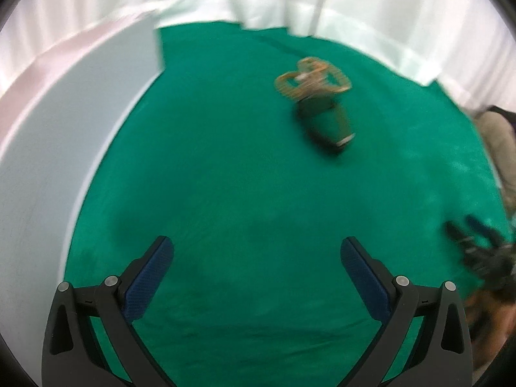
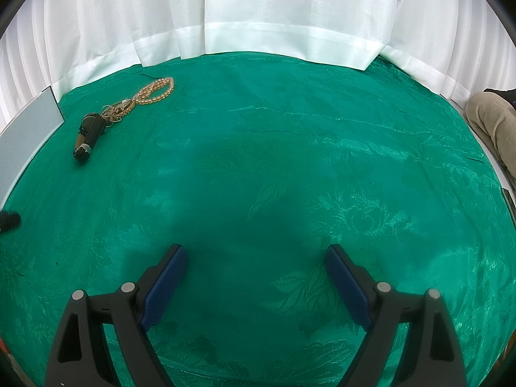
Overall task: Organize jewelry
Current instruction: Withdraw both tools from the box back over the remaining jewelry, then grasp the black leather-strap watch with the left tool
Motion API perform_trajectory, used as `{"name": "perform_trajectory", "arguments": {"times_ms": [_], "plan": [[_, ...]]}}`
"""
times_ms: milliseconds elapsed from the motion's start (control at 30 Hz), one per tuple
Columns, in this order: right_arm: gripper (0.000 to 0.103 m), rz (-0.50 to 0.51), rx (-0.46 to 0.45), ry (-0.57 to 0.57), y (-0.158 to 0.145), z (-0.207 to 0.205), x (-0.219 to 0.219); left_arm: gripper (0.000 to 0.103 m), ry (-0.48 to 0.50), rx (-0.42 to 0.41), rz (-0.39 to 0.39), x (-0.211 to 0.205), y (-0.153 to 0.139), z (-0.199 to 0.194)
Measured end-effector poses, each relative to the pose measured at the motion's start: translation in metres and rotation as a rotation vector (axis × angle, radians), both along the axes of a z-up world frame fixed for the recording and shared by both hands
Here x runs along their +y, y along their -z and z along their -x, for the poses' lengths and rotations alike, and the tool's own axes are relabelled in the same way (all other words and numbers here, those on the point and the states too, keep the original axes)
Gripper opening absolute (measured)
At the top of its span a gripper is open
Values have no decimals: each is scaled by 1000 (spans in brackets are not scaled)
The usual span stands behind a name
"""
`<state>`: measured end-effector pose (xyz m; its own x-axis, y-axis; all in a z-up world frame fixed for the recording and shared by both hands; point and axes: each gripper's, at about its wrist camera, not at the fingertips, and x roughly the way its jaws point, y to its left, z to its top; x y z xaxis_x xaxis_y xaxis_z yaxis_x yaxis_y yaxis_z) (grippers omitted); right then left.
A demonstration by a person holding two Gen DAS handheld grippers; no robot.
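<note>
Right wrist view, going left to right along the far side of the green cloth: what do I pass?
Pale grey flat panel → dark strap-like piece → tangled thin gold chain → peach bead strand → beige trouser leg.

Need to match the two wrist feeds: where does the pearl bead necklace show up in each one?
Left wrist view: the pearl necklace lies upper right of centre, blurred, just beyond the dark watch.
Right wrist view: pearl necklace at upper left, near the white curtain, trailing down to the watch.
Shared landmark: the grey panel at the green cloth's left edge.

Green cloth (image 2: 258, 135) bearing necklaces (image 2: 154, 92), watch (image 2: 88, 133)
</note>
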<state>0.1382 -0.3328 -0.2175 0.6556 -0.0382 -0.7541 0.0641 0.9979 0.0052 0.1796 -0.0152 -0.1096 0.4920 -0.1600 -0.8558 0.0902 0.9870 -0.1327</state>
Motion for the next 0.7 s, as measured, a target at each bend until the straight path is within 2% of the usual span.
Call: {"name": "perform_trajectory", "arguments": {"times_ms": [100, 167, 233, 267, 333, 400, 467, 600, 667, 700], "plan": [[90, 0, 0, 0, 0, 0, 0, 103, 60, -20, -41, -28, -22, -29], [90, 0, 0, 0, 0, 0, 0, 103, 78, -9, -16, -43, -24, -58], [90, 0, 0, 0, 0, 0, 0, 102, 90, 35, 15, -54, -13, -86], [90, 0, 0, 0, 0, 0, 0, 101, 79, 47, 2, -57, -7, -97], [90, 0, 0, 0, 0, 0, 0, 98, 56, -1, -43, -62, -3, -111], [90, 0, 0, 0, 0, 0, 0, 98, 84, -13, -55, -66, 2, -121], [90, 0, 0, 0, 0, 0, 0, 99, 118, 29, -70, -74, 12, -132], [90, -1, 0, 0, 0, 0, 0, 98, 93, 66, -107, -80, 30, -154], [90, -1, 0, 0, 0, 0, 0, 87, 89, 67, -78, -78, 34, -157], [90, -1, 0, 0, 0, 0, 0, 73, 91, 45, -89, -78, 33, -155]]}}
